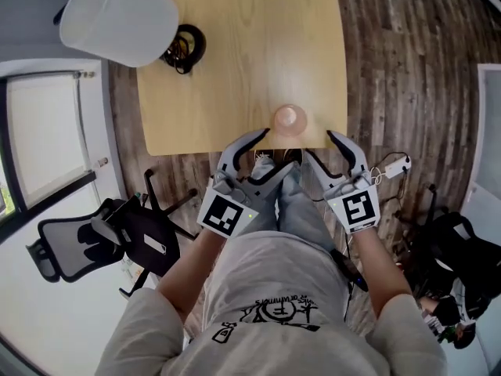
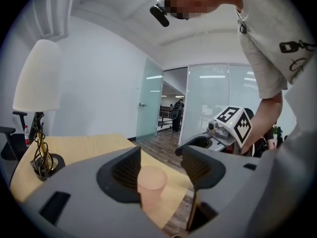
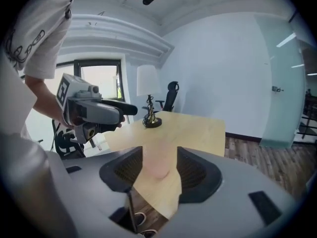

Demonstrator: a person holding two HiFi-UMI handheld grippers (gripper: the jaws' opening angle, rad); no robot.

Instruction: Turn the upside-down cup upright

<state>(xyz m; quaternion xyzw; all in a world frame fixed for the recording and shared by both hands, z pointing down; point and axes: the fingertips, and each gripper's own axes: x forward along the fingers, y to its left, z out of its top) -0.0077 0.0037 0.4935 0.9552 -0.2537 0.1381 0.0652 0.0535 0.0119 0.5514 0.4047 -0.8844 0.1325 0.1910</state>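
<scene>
As plank floor [image 1: 391,69] surrounds it, the table [image 1: 235,61] bears 1 cup [image 1: 290,119].

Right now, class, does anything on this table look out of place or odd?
Only the pink cup: it stands close to the near edge of the table, where a knock might send it off. It looks wider at the top, so probably rim up. Nothing looks spilled or broken.
</scene>
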